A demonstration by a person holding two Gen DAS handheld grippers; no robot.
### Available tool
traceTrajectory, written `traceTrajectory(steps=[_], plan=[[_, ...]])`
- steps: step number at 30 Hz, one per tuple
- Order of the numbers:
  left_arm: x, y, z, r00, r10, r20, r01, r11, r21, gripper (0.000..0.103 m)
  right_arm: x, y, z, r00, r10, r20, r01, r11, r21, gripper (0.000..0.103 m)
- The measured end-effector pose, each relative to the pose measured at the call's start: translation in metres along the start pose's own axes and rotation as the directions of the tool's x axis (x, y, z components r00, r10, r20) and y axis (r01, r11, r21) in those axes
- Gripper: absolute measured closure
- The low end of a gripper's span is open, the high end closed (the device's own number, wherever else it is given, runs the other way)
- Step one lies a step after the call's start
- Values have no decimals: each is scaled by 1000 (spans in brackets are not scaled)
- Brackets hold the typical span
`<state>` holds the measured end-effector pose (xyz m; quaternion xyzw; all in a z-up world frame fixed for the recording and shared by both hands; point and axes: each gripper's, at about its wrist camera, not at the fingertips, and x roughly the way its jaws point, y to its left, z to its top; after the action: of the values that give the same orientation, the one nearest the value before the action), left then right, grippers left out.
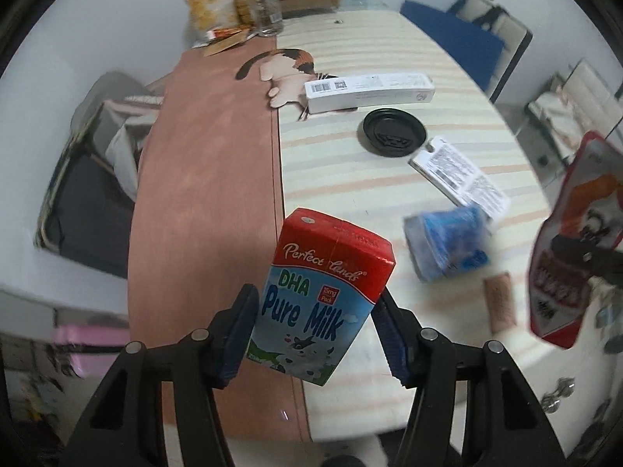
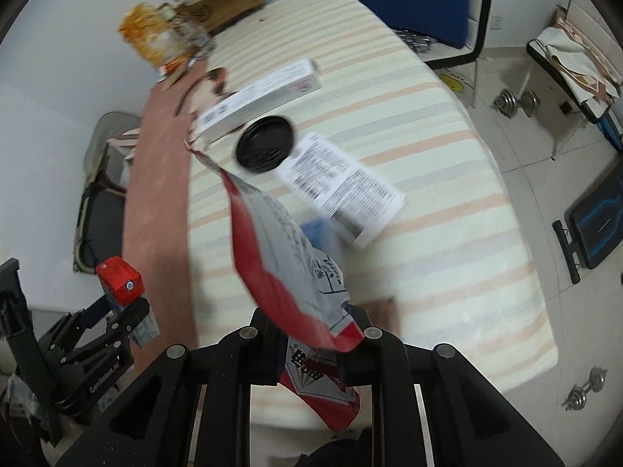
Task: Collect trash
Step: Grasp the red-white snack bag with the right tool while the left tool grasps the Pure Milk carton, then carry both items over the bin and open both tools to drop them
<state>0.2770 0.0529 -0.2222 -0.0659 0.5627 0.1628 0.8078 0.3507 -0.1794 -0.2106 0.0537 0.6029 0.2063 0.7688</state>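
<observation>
left tongs [image 1: 315,311] clamp red/blue "pure milk" carton [image 1: 323,292], tilted.

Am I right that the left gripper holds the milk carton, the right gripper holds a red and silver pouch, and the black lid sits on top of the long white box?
Not quite. The black lid lies flat on the striped tablecloth beside the long white box, not on top of it; the left wrist view shows this. The rest stands: the left gripper holds the milk carton and the right gripper the red and silver pouch.
</observation>
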Motion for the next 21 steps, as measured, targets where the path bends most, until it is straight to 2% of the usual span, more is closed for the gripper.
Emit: traceTrajectory(steps=[4,11,13,17,19,21], plan=[[-23,11,-43,995,-96,11,97,993,-64,47,-18,15,-50,1000,16,10,-16,1000,-13,83],[-30,29,-143,969,-245,-35,239,964,-118,47,-23,19,-180,999,-14,-31,15,1000,22,83],[-18,33,-173,959,-273,-75,261,956,-133,47,-12,14,-217,997,-32,-64,35,999,41,83],[27,37,-222,932,-312,-185,280,943,-183,47,38,-4,-287,985,-47,-163,63,994,94,83],[59,39,-244,909,-342,-240,291,930,-223,47,69,-15,-313,977,-40,-210,68,989,128,83],[94,40,-263,894,-347,-283,279,926,-254,47,99,-24,-333,968,-39,-247,77,986,146,83]])
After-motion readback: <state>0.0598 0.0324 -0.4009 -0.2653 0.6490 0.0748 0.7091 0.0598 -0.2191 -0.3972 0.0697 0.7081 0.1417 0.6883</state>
